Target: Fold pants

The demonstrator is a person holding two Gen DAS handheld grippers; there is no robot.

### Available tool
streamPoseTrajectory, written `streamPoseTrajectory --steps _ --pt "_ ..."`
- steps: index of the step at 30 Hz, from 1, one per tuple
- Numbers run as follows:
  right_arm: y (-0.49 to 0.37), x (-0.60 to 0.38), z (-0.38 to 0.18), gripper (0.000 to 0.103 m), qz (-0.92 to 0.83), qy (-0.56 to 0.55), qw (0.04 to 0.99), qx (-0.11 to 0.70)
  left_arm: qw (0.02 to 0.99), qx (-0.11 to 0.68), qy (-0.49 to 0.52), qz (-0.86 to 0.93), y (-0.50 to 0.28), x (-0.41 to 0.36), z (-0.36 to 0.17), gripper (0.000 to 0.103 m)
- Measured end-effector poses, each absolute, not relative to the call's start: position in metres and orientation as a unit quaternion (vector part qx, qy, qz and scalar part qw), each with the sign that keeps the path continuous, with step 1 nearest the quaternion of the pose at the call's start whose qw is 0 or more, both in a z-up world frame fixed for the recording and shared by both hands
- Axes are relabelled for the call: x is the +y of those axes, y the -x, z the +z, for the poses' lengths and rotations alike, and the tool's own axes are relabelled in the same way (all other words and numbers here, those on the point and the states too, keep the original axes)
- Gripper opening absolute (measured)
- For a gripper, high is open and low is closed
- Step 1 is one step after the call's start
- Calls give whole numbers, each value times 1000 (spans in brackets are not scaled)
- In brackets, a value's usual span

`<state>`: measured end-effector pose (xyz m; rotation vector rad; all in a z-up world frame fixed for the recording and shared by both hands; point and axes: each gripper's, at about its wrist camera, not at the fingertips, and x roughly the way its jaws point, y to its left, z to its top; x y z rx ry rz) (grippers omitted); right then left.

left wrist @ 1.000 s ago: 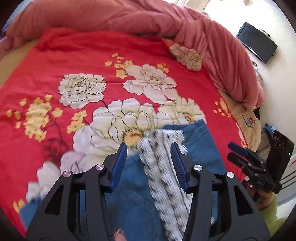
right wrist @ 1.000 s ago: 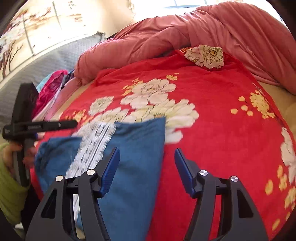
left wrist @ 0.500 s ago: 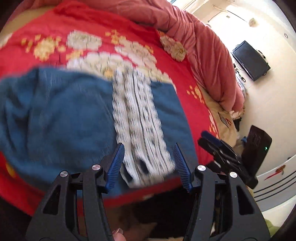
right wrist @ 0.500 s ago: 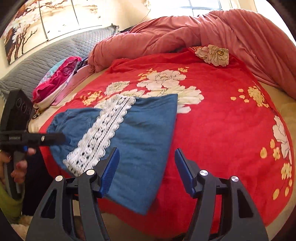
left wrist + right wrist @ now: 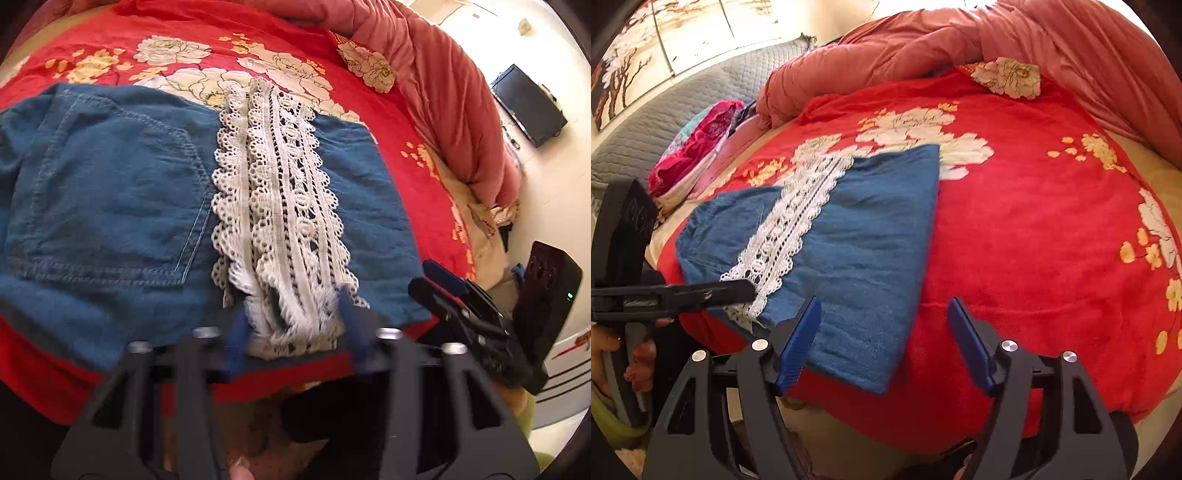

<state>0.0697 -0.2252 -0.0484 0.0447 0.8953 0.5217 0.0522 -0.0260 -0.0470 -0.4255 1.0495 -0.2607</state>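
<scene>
Folded blue denim pants [image 5: 110, 206] with a white lace strip [image 5: 277, 206] lie on the red floral blanket [image 5: 413, 122] at the bed's near edge; they also show in the right wrist view [image 5: 857, 236]. My left gripper [image 5: 291, 332] is open, its blue fingers either side of the lace's near end at the pants' edge. It shows from the side in the right wrist view [image 5: 738, 290]. My right gripper [image 5: 884, 339] is open and empty, just over the pants' near right corner; it shows in the left wrist view [image 5: 439, 280].
A pink duvet [image 5: 923, 48] is bunched along the far side of the bed. Pink and red clothes [image 5: 698, 147] are piled by the grey headboard [image 5: 687, 96]. A dark TV [image 5: 528, 107] hangs on the wall to the right. The bed edge drops off just below both grippers.
Both grippers have pulled back toward the bed's near edge, so the whole folded pants come into view. My left gripper has then moved forward to the lace end. Both stayed open.
</scene>
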Motion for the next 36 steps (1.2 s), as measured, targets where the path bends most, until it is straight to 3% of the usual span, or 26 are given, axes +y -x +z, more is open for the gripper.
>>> streamPoseTrajectory --steps 4,10,16,31,36 --pt "-65 -218 -51 70 245 1 869 431 843 497 167 -122 -41 -25 -44 11" --pt "-63 -218 -53 70 235 15 869 435 844 498 158 -120 -36 -21 -53 17" --pt "-50 -217 -30 70 234 33 888 395 858 481 137 -113 -28 -21 -38 46" --pt "-46 -162 -59 71 234 111 866 427 872 468 111 -85 -18 -7 -25 56" --pt "-44 -177 -41 70 239 54 875 417 884 452 94 -74 -10 -4 -13 66"
